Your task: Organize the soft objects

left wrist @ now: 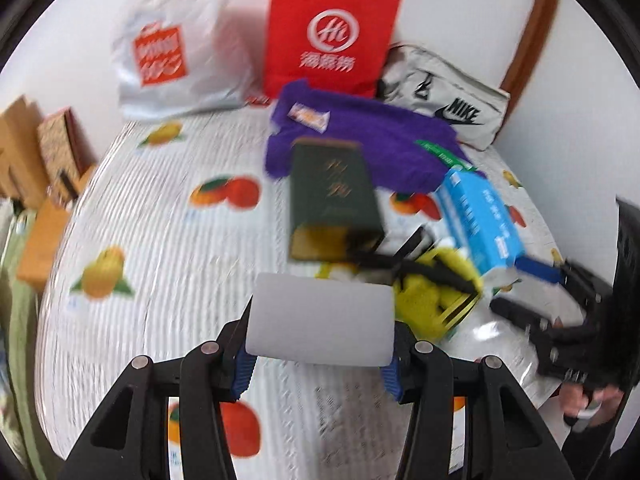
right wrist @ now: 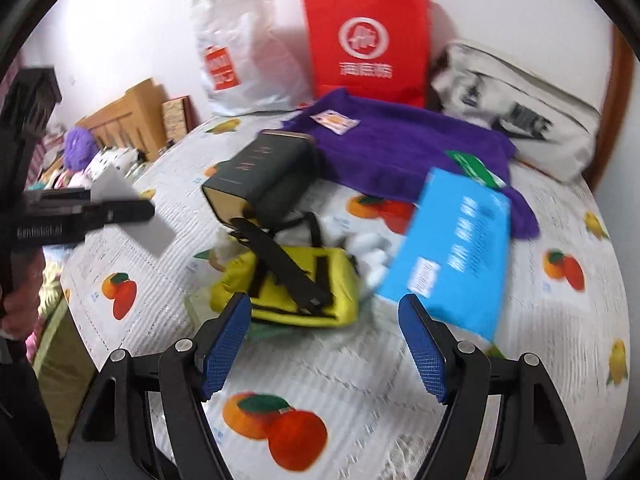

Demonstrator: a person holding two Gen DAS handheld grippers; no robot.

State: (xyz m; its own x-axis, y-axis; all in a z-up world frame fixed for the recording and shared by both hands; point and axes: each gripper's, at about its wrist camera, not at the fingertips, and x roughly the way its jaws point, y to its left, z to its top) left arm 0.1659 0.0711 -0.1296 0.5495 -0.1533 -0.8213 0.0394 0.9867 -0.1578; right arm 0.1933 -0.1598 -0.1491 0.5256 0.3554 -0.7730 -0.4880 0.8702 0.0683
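Fruit-printed bedding (right wrist: 360, 380) is spread under the clutter, where a yellow pouch (right wrist: 288, 292) is seen just beyond the spread, empty right tongs (right wrist: 324, 344), while a grey card (left wrist: 320, 320) is pinched by the left tongs (left wrist: 318, 364).

Purple towel (right wrist: 404, 148), yellow bag (right wrist: 288, 288) — black straps, blue packet (right wrist: 452, 252), red paper bag (right wrist: 368, 40), fruit-print cover (right wrist: 360, 380).
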